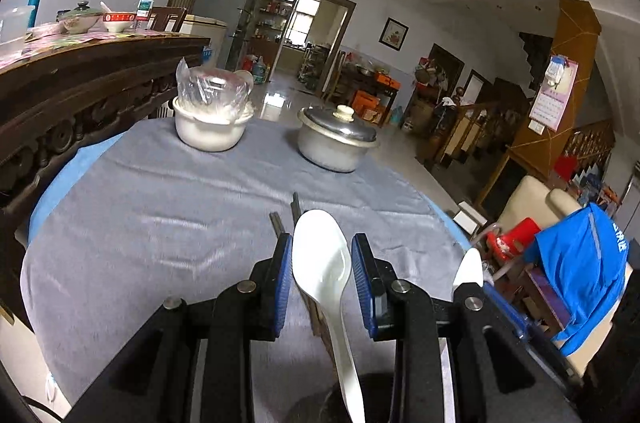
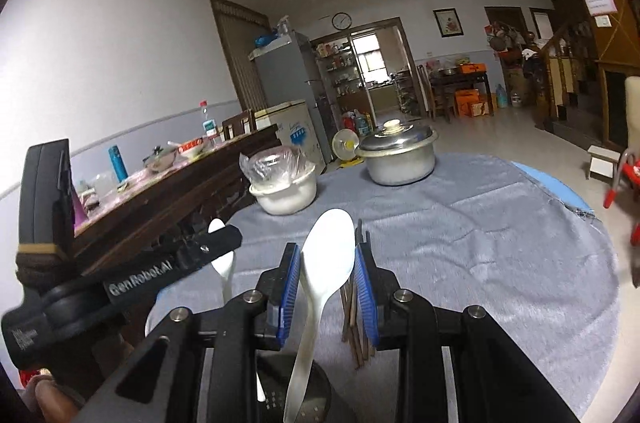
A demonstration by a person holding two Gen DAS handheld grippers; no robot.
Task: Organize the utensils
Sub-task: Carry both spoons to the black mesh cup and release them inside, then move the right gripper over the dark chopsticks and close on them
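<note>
The left gripper (image 1: 320, 283) is seen with its blue-padded jaws apart; a white spoon (image 1: 320, 263) stands between them, its bowl up and its handle running down toward 6 o'clock. Whether the pads press on the spoon cannot be told, since a gap shows on each side of the bowl. Under the spoon, dark chopsticks (image 1: 286, 219) are laid on the grey cloth (image 1: 160, 203), their tips pointing to 12 o'clock. At 3 o'clock from the gripper, the tip of a second white spoon (image 1: 470, 269) is seen above black gripper hardware.

The right gripper (image 2: 326, 287) is likewise seen with its jaws parted around a white spoon (image 2: 328, 255), bowl up and handle slanting down to 6 o'clock into a dark holder (image 2: 296, 395) that is only partly visible. Contact between pads and spoon cannot be told. Just beside the right pad, chopsticks (image 2: 354, 323) are seen on the cloth. At 9 o'clock the other gripper (image 2: 168, 267) is seen from the side, a white spoon (image 2: 224, 263) held at it.

Farther out on the round table (image 2: 552, 179), a white bowl (image 1: 210, 127) lined with a clear plastic bag is placed at 11 o'clock and a lidded metal pot (image 1: 336, 139) at 12 o'clock, the two apart from each other. A dark carved wooden table (image 1: 80, 83) is seen beyond at 10 o'clock.
</note>
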